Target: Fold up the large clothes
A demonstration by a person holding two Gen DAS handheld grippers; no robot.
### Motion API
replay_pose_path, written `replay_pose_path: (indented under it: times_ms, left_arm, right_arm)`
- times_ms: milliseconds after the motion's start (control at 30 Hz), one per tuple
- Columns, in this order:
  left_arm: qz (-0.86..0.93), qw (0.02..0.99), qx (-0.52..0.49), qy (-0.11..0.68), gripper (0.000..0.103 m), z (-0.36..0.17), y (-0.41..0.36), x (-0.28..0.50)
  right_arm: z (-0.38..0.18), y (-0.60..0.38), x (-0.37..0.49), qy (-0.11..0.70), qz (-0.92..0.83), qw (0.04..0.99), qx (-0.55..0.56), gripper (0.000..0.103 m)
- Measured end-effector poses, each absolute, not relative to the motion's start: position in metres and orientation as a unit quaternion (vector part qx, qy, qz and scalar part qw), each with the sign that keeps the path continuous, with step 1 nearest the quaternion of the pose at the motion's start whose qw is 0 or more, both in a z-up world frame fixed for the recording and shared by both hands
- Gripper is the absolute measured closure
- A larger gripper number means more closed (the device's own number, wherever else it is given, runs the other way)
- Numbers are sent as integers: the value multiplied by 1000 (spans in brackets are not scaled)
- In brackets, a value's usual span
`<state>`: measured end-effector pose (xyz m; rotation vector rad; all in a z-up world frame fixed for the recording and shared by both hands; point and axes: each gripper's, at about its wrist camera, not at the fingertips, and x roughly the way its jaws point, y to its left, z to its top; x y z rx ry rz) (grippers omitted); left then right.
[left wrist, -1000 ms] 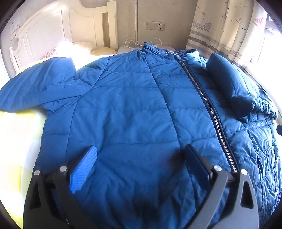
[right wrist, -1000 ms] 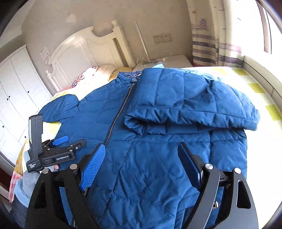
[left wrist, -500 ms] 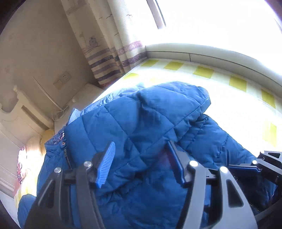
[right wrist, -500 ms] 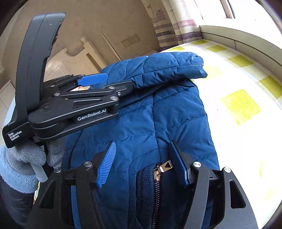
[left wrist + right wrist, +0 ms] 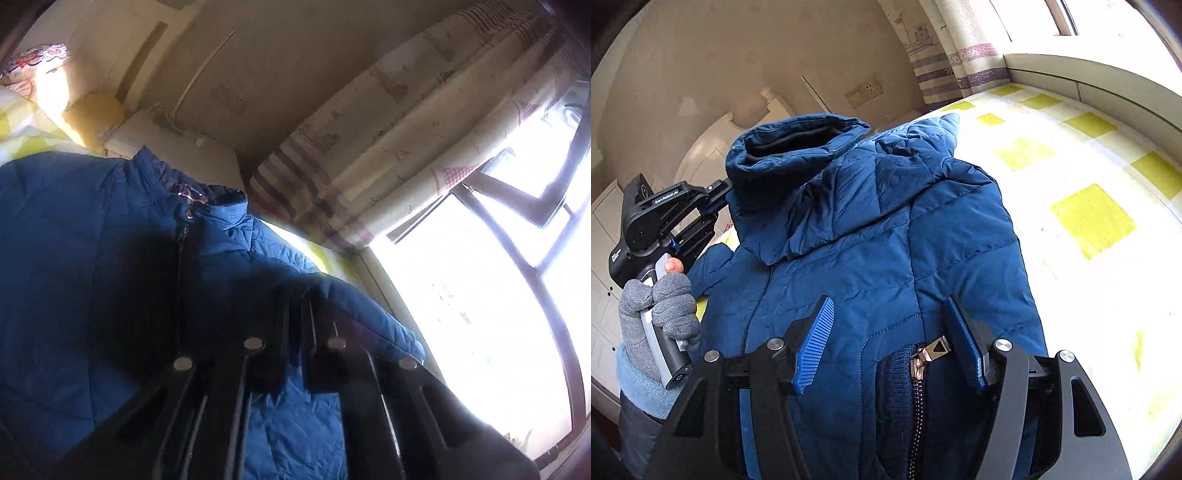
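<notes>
Left tool (image 5: 726, 188) lifts jacket (image 5: 886, 258) sleeve (image 5: 798, 147), cuff up

Left wrist view is motion-smeared, so the curtain (image 5: 388, 122) pattern is mush and the window (image 5: 480, 280) is blown out white. The left gripper (image 5: 295, 299) is just a dark silhouette. In the right wrist view the blue jacket (image 5: 886, 240) hem runs off the bottom, hiding most of the headboard (image 5: 709, 147).
</notes>
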<state>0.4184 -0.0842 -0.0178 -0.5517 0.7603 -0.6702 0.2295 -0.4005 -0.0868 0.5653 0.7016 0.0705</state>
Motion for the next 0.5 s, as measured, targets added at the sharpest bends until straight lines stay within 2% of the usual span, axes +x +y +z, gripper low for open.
replay_pose_path:
  times_ms: [33,100,133,167,200,300,400,467,500]
  left_arm:
    - [-298,842,-256,371,95,-27,-65,420]
    - [-271,848,-233,392,83,-46,-39,420]
    - [-261,848,-228,400,63,-54,-26,417]
    - [-252,850,-222,405,48,-59,-18,414]
    - [-245,855,-213,404,44,-60,-12,412]
    - [-244,883,-119,384,42,-46,-14,398]
    - [-247,902,146,323,42,-30,-68,360]
    - [-253,872,324,263,42,-36,-103,324]
    - [-260,853,383,242,42,-41,-118,310]
  right_arm:
    - [-86,-401,230,339,35,899,275,41]
    - [-86,-402,229,339,37,898,277,41]
    - [-86,-402,229,339,38,898,279,40]
    - [-87,-403,229,339,38,897,280,40]
    - [-87,-404,229,339,39,897,281,40]
    - [-88,-406,230,340,39,896,282,40]
    - [-87,-406,230,341,37,896,281,40]
    - [-87,-406,230,342,36,896,281,40]
    - [-88,-406,231,342,36,896,281,40]
